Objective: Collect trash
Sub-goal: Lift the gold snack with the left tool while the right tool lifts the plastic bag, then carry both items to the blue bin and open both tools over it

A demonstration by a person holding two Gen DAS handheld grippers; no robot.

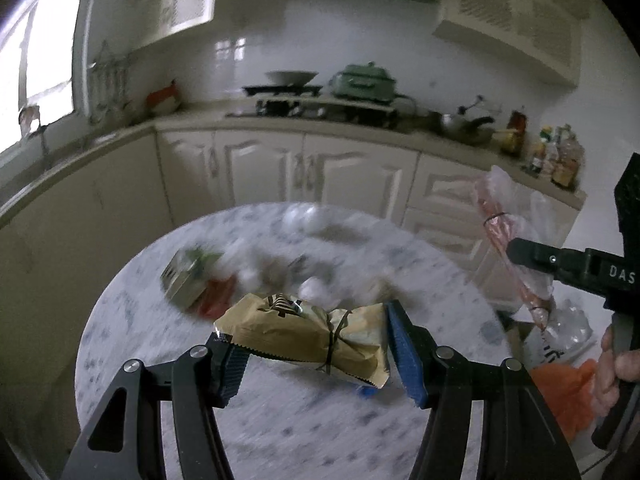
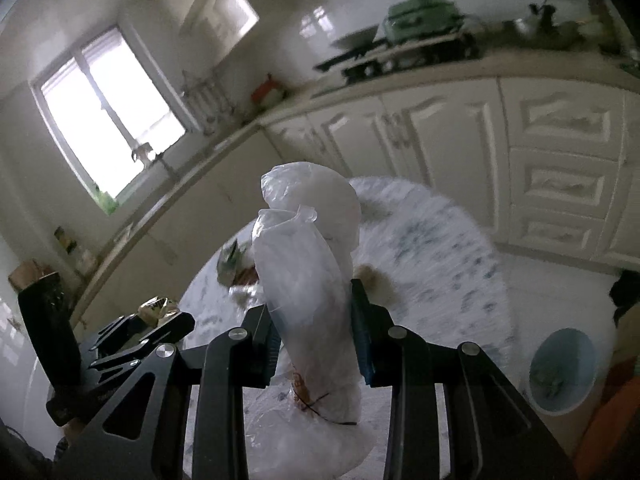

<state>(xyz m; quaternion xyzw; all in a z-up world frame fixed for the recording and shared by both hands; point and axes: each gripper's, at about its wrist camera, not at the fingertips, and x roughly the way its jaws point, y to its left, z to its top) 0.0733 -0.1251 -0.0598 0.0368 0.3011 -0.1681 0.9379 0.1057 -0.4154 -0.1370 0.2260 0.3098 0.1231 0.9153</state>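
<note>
In the lower centre of the left wrist view, the left gripper (image 1: 316,354) holds a tan snack packet (image 1: 308,336) crosswise between its blue pads (image 1: 404,356), lifted above the round marble-patterned table (image 1: 280,420). A dark band cinches the packet near its right end. Beyond it, mid-frame, blurred litter lies on the table: a green-and-red carton (image 1: 192,280) at the left and some white crumpled wads (image 1: 312,216) further back; motion blur makes the rest hard to name.

At the right edge of that view the right gripper (image 1: 516,250) pinches a clear plastic bag (image 1: 516,236) with reddish contents, a hand (image 1: 616,372) gripping its handle below. In the right wrist view the same gripper (image 2: 316,340) is clamped on the clear bag (image 2: 308,280), which stands upright through the centre of the frame, with a dark tie near its lower end. The left gripper (image 2: 150,322) shows at lower left with the tan packet (image 2: 156,308) in its jaws. At lower right stands a blue bin (image 2: 560,368), possibly with scraps already inside, beside the table (image 2: 460,280).
</note>
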